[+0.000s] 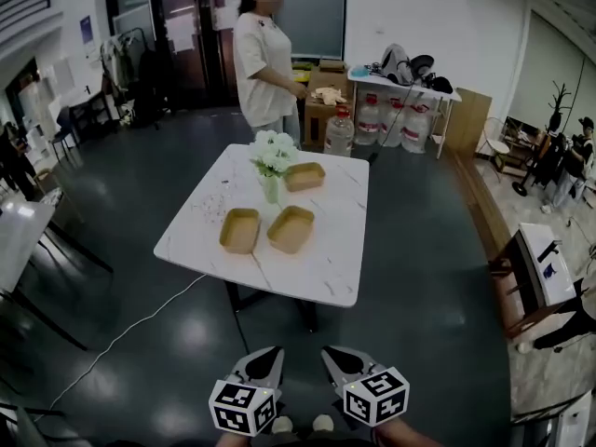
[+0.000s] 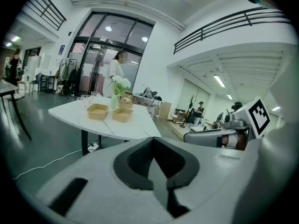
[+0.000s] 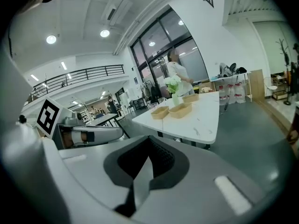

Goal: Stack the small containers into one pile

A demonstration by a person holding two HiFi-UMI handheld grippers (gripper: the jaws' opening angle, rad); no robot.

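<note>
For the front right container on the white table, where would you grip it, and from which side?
Probably its near right wall, pinched across the thin rim: the front right container sits open side up, shallow and turned slightly. Come from above on that side, clear of the left container and the vase.

Left gripper point(image 1: 266, 356) with jaws together, empty; right gripper point(image 1: 336, 356) the same; both held side by side.

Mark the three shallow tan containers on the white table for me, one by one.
Near-left shallow tan container point(image 1: 239, 231), head view, middle of its inner floor.
Near-right shallow tan container point(image 1: 291, 229), head view, middle of its inner floor.
Far shallow tan container point(image 1: 305, 176), head view, middle of its inner floor.
</note>
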